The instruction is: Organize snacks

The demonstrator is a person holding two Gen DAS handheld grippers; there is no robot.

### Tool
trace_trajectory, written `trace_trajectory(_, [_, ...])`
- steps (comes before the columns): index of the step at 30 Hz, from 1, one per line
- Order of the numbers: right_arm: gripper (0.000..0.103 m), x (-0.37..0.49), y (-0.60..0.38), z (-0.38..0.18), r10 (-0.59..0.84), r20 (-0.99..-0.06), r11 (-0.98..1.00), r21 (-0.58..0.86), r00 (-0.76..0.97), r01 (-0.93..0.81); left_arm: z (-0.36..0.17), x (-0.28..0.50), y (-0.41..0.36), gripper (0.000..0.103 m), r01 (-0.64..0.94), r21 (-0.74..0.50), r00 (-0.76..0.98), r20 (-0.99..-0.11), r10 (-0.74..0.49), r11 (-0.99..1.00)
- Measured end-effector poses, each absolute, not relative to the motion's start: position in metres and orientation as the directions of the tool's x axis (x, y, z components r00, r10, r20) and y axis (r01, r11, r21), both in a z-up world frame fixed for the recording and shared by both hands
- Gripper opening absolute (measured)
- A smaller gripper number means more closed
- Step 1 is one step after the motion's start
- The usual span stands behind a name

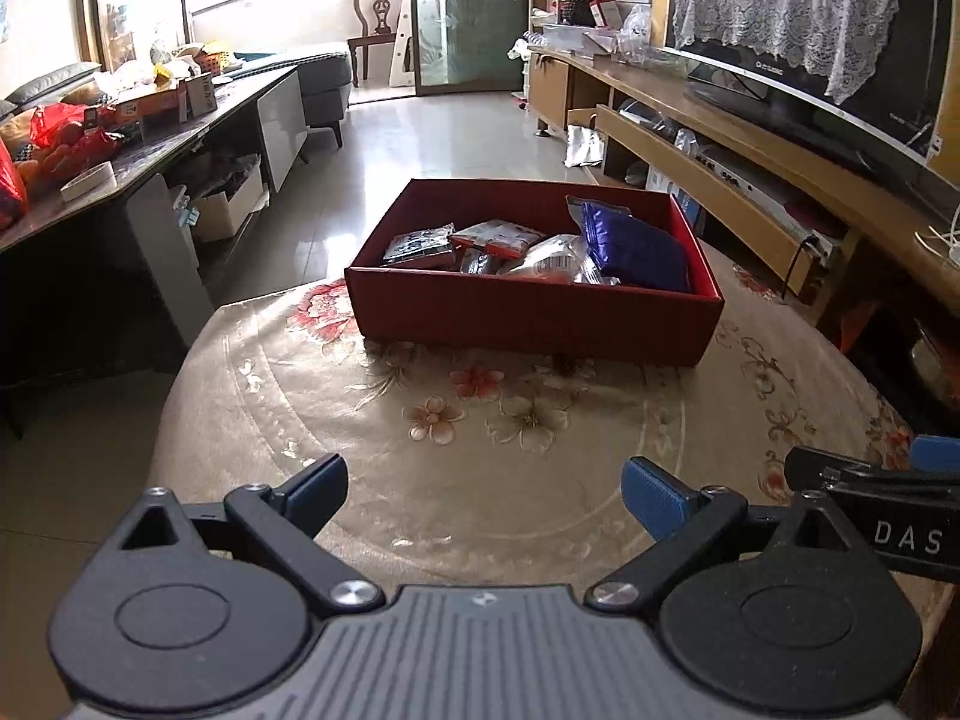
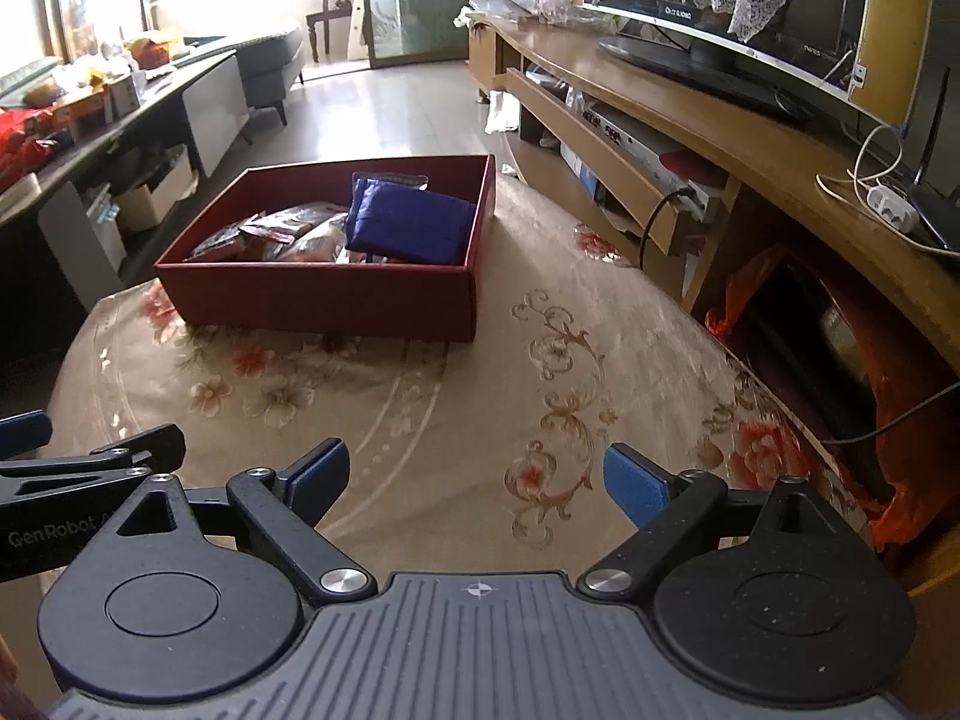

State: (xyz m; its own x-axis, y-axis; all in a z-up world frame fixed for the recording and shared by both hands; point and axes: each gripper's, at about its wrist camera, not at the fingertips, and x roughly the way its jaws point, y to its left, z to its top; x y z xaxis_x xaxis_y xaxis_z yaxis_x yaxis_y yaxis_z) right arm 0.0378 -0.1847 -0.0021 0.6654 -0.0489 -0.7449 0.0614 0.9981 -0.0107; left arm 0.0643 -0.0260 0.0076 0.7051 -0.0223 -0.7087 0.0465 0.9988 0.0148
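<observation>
- Presently, left gripper and right gripper: jaws apart, holding nothing, side by side over the floral tablecloth.
- Snack packets and blue pouch: piled in the red box.
- Risk: the pouch leans high; a careless reach could tip it out, or shove the box.

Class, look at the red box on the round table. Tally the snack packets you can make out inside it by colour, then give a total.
Inside the red box:
Blue packets: 1
Red packets: 1
Grey printed packets: 1
Clear silvery packets: 1
Total: 4 that can be told apart; the pile overlaps, so more may lie hidden.
</observation>
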Motion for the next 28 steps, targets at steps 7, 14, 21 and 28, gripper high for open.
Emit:
trace_trajectory(7, [0.095, 0.025, -0.180, -0.006, -0.070, -0.748, 0.997, -0.040, 0.660, 0.060, 0.007, 0.049, -0.026, 0.099, 0.072, 0.036, 0.713, -0.700, -0.026, 0.997])
trace_trajectory(14, [0.095, 0.015, -0.177, -0.007, -0.075, -0.749, 0.997, -0.049, 0.658, 0.058, 0.009, 0.036, -0.024, 0.100, 0.086, 0.042, 0.723, -0.690, -0.033, 0.995])
trace_trajectory(21, [0.095, 0.007, -0.174, -0.008, -0.072, -0.749, 0.997, -0.053, 0.659, 0.049, 0.009, 0.027, -0.023, 0.100, 0.086, 0.061, 0.730, -0.684, -0.021, 0.994])
trace_trajectory(28, [0.095, 0.004, -0.174, -0.008, -0.062, -0.748, 0.998, -0.045, 0.661, 0.042, 0.009, 0.022, -0.022, 0.100, 0.086, 0.073, 0.731, -0.682, -0.013, 0.994])
